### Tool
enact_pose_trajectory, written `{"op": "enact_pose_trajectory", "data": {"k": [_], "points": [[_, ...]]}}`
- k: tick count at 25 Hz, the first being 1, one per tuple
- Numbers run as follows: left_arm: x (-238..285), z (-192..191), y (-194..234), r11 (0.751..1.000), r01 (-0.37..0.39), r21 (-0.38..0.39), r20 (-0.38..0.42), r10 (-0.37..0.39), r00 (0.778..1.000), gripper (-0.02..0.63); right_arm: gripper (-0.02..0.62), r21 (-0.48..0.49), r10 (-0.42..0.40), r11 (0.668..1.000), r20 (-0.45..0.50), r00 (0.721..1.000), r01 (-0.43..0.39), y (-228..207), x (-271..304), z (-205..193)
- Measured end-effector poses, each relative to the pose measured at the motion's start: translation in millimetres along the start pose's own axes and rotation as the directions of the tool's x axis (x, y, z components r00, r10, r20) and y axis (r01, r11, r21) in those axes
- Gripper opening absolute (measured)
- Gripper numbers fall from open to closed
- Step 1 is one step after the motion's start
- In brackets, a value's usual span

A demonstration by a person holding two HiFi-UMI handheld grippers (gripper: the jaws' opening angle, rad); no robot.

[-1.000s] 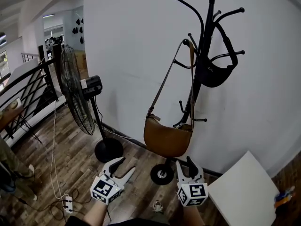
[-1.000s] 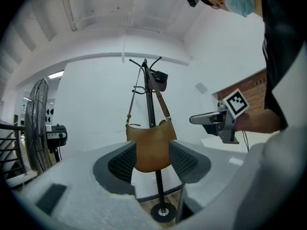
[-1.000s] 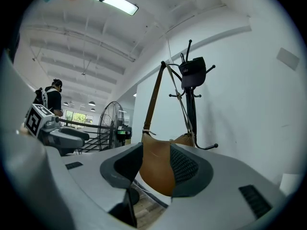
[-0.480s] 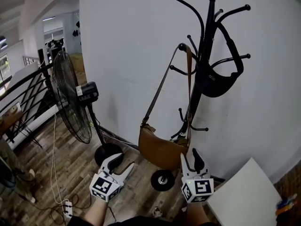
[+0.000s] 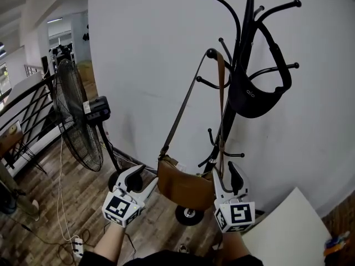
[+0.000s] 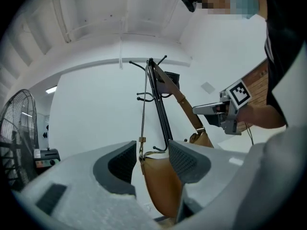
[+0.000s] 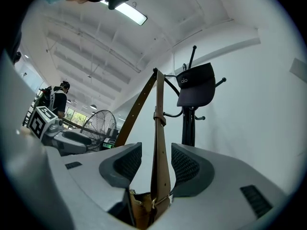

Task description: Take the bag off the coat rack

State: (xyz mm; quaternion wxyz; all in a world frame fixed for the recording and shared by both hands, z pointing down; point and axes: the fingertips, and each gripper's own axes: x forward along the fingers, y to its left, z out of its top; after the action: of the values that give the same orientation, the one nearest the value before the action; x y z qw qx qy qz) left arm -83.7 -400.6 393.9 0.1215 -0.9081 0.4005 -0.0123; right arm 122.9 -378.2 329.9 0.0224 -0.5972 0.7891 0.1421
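A brown shoulder bag hangs by its long strap from a hook of the black coat rack against the white wall. My left gripper stands open at the bag's left end, which shows between its jaws in the left gripper view as the brown bag. My right gripper is at the bag's right end. Its jaws have just been opening, and the strap runs up between them untouched. In both views the pads stand apart from the leather.
A black cap-like item with a white logo hangs higher on the rack. A standing fan is at the left by a railing, with cables and a power strip on the wood floor. A white table corner sits at lower right.
Both grippers have risen and moved forward to the bag, so that they now flank its two ends. The rack and bag appear closer and lower in the head view.
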Motion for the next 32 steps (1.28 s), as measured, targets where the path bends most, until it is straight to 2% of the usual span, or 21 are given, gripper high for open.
{"op": "enact_pose_trajectory", "data": {"k": [11,21,24,25,27,29,32], "points": [[62.5,39.3,18.0,0.995,0.012,0.095,0.096,-0.021,0.995,0.208,0.166,-0.04,0.006,0.999,0.026,1.0,-0.005,-15.4,35.3,5.3],[110.1,51.8,33.2,0.995,0.011,0.097,0.113,-0.022,0.993,0.209,0.146,-0.069,0.061,0.996,0.031,0.998,-0.059,-24.1,60.2,1.3],[119.1,53.6,34.9,0.996,0.007,0.092,0.123,-0.018,0.992,0.207,0.087,-0.073,0.077,0.995,0.034,0.996,-0.075,-25.9,64.5,-0.6],[120.5,54.5,35.6,0.996,0.004,0.092,0.131,-0.016,0.991,0.197,0.051,-0.072,0.082,0.994,0.035,0.996,-0.079,-26.3,65.9,-1.5],[120.1,56.8,36.4,0.995,-0.006,0.095,0.148,-0.008,0.989,0.092,0.037,-0.071,0.085,0.994,0.037,0.996,-0.082,-27.1,67.7,-2.6],[117.8,59.8,36.3,0.996,-0.016,0.091,0.148,0.003,0.989,0.031,0.032,-0.062,0.081,0.995,0.043,0.996,-0.078,-28.9,67.9,-2.4],[114.8,61.6,33.8,0.998,-0.011,0.057,0.129,0.003,0.992,0.019,0.029,-0.053,0.086,0.995,0.053,0.995,-0.084,-30.9,66.6,-0.5]]}}
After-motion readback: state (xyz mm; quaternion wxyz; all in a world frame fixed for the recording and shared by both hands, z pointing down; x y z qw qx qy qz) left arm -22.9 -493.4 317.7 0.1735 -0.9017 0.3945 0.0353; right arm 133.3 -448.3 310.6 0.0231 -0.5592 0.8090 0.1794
